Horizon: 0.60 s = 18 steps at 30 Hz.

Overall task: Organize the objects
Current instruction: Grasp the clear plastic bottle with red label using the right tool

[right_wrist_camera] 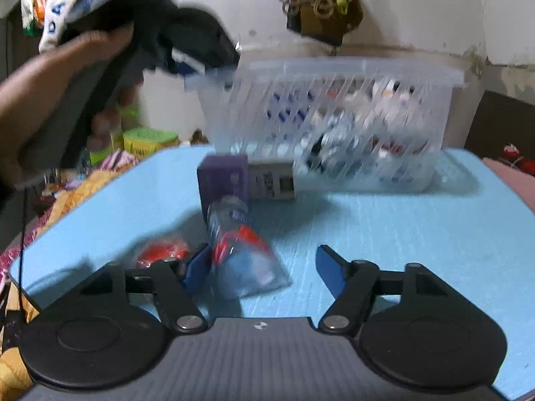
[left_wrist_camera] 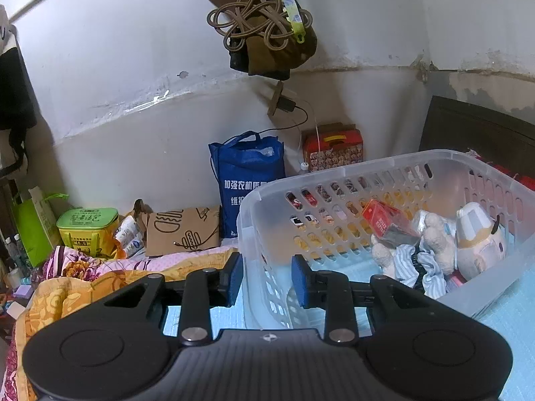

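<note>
Right gripper (right_wrist_camera: 264, 267) open around pouch (right_wrist_camera: 244, 260) on blue table (right_wrist_camera: 418, 234), pads not pressing. Left gripper (left_wrist_camera: 267, 279) straddles basket (left_wrist_camera: 384, 163) rim, grip unclear. Step: picking pouch. Next: pinch, lift, drop in basket.

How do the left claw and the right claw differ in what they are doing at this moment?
The left claw sits at the corner wall of the clear basket, with the wall between its fingers; the right claw is low over the blue table, around a clear packet. The left claw's gap is narrow; the right claw's is wider, its far finger clear of the packet. Both have blue pads.
</note>
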Tool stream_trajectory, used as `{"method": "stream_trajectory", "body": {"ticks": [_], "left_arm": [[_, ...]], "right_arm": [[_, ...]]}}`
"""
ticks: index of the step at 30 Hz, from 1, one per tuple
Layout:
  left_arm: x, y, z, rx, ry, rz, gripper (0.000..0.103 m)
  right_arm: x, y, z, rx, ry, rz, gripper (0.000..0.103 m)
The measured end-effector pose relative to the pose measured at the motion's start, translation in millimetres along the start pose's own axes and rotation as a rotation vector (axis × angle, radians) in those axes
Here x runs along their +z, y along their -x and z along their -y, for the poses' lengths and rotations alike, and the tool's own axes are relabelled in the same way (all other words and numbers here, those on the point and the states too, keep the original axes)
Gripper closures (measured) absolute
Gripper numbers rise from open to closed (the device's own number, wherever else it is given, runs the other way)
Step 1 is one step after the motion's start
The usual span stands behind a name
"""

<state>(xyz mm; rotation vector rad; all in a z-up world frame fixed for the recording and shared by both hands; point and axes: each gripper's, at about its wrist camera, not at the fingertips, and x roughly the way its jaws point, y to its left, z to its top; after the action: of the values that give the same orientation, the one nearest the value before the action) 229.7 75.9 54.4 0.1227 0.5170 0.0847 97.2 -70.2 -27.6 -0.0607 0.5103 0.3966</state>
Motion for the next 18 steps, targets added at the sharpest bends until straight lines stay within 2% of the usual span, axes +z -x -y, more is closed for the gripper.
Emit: {"method": "stream_trajectory", "body": {"ticks": [2, 4, 10, 18], "left_arm": [[0.1, 0.0, -0.2, -0.001, -0.002, 0.000, 0.067], [-0.4, 0.3, -1.0, -0.005, 0.001, 0.002, 0.067], [-2.0, 0.1, -0.9, -0.001, -0.010, 0.006, 0.067], [-1.8, 0.1, -2.0, -0.001, -0.003, 0.004, 0.067]], "right_arm": [[-2.9, 0.6, -4.5, -0.033, 0.016, 0.014, 0.048], [-4.0, 2.4, -1.5, -0.032, -0.003, 0.023, 0.052], [-11.2, 24.6, 16.4, -0.061, -0.044, 0.077, 0.053], [-14.8, 36.5, 47.7, -0.088, -0.104, 0.082, 0.054]]}}
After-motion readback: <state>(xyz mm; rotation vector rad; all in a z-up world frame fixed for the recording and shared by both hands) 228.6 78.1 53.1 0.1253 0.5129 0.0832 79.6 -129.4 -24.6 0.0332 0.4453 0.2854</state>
